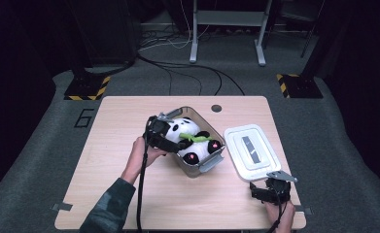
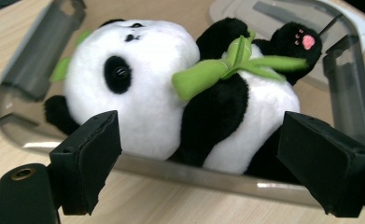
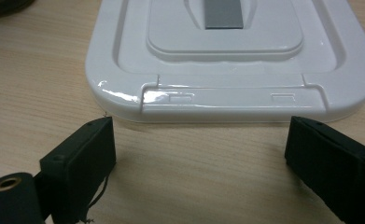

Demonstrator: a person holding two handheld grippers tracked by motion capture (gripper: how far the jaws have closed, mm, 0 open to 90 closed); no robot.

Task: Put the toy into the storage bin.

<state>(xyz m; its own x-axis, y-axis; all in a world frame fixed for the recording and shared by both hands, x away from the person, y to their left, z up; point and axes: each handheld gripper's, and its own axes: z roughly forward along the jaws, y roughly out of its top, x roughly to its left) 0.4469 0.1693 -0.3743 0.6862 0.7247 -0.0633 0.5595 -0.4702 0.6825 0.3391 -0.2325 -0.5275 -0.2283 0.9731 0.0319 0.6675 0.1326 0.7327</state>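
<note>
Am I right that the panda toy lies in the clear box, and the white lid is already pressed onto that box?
Not the lid: the high view shows it flat on the table, beside the clear box. The panda toy does lie in the open box.

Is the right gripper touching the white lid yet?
Apart. The right gripper view shows a strip of bare table between the open jaws of the right gripper and the near edge of the white lid.

Both hand-held units, left gripper and right gripper, are black with blocky matte jaws, a brass-ringed hole near each left jaw base, grey three-cornered top plates and trailing black cables; the left forearm wears a camouflage-patterned sleeve
</note>
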